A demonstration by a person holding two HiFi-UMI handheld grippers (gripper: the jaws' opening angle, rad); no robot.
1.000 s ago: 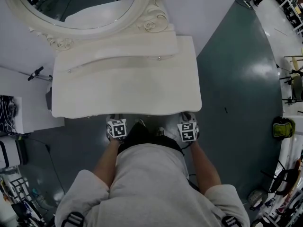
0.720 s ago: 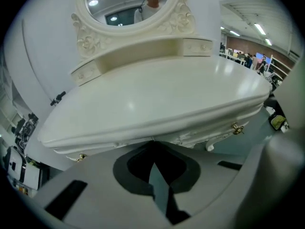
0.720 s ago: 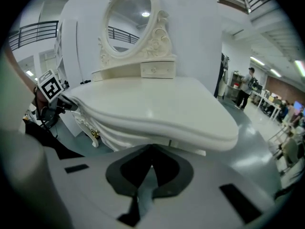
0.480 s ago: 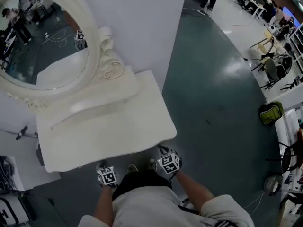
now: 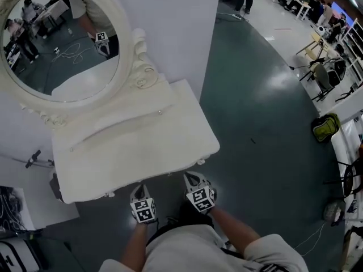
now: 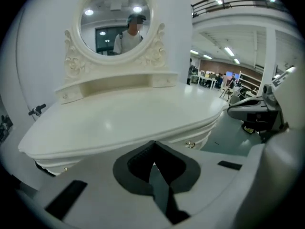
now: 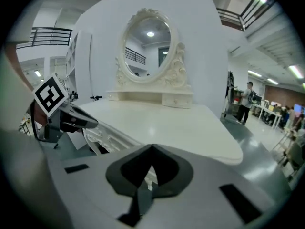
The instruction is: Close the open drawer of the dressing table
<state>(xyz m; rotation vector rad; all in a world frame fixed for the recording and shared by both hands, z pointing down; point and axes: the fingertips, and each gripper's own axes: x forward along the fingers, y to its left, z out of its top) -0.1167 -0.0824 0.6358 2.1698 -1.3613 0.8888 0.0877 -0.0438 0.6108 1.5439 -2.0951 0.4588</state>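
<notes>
Looking down in the head view, the cream-white, carved wooden dressing-table bench (image 5: 142, 146) stood against a plain white wall (image 5: 176, 21). Its oval mirror (image 5: 57, 44) in a scrolled frame rose at the back. The left claw (image 5: 139, 189) and the right claw (image 5: 190, 178) hung just off the bench's front edge, side by side and pointing in at it. No drawer box jutted out past the top from here, so the drawer looked pushed home or very nearly so. Glossy dark green floor (image 5: 261, 123) spread away on the right toward distant desks and chairs.

In the left gripper view, the left claw (image 6: 153, 164) had its jaws pressed together with nothing between them. The drawer (image 6: 202, 138) lay ahead and slightly right, tucked under the overhanging top, with a small metal knob (image 6: 189, 144) on its pale face. Its long axis ran along the front edge, crossways to the claw's line. The top was smooth, bare and faintly shiny.

In the right gripper view, the right claw (image 7: 151, 169) was likewise closed and empty. The carved front under the top lay ahead and to its left, beside the other claw's marker cube. Neither claw looked clearly nearer, so I judged that any last push would go straight forward. The room behind was a bright open hall with people standing far off.
</notes>
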